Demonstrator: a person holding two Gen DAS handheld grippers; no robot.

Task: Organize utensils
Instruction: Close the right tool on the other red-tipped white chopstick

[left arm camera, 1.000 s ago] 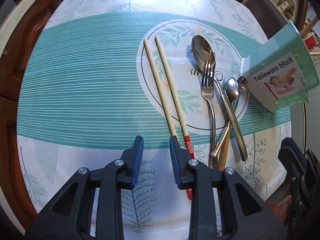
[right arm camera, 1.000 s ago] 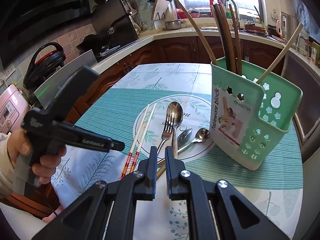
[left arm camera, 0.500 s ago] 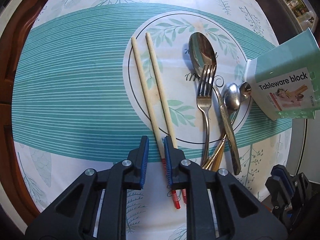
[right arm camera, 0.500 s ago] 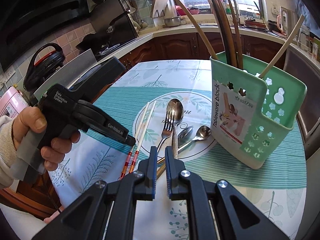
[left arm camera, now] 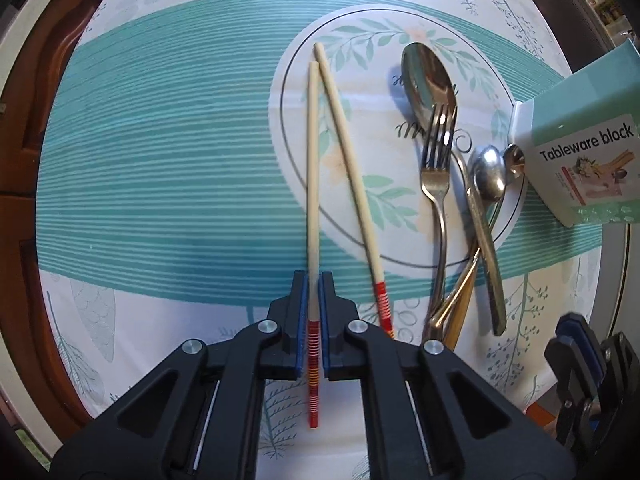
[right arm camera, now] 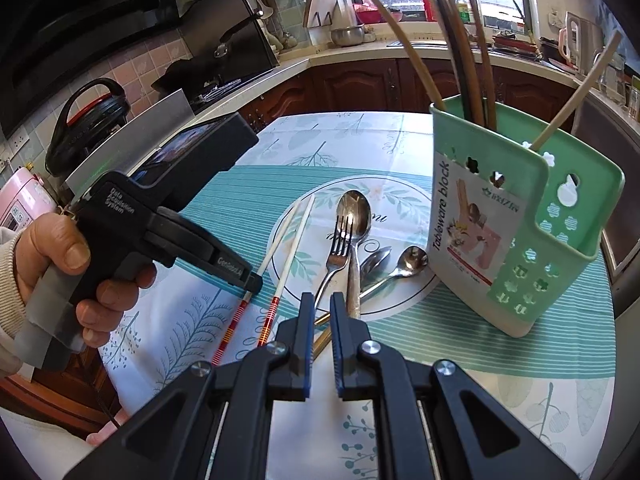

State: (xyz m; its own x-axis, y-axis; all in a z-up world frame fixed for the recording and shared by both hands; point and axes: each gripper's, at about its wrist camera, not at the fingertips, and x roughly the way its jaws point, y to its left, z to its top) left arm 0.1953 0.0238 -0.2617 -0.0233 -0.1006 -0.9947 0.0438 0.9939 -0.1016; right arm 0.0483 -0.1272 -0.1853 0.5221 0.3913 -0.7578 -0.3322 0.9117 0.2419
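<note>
The left gripper (left arm camera: 313, 312) points down at the tabletop (left arm camera: 160, 160), its jaws closed on one chopstick (left arm camera: 312, 184) just above its red-striped end, with the pale tip reaching away onto the printed circle of the cloth. The second chopstick (left arm camera: 352, 184) lies free just to the right, its far tip crossing close to the first one's tip and its striped end spread apart from it. Right of the chopsticks lie a fork (left arm camera: 434, 184) with its tines over the bowl of a big spoon (left arm camera: 426, 80), then two smaller spoons (left arm camera: 488, 178) and a gold-toned handle, all overlapping near their handles. The green holder (right arm camera: 528, 232) labelled "Tableware block" stands at the right edge of the cloth, just beside the small spoons; it carries several long sticks upright.

The right gripper (right arm camera: 320, 340) hangs over the near edge of the tabletop, aimed at the cutlery handles, its jaws nearly shut with a thin gap and nothing between them. A hand (right arm camera: 60, 264) holds the left gripper's handle at the left
</note>
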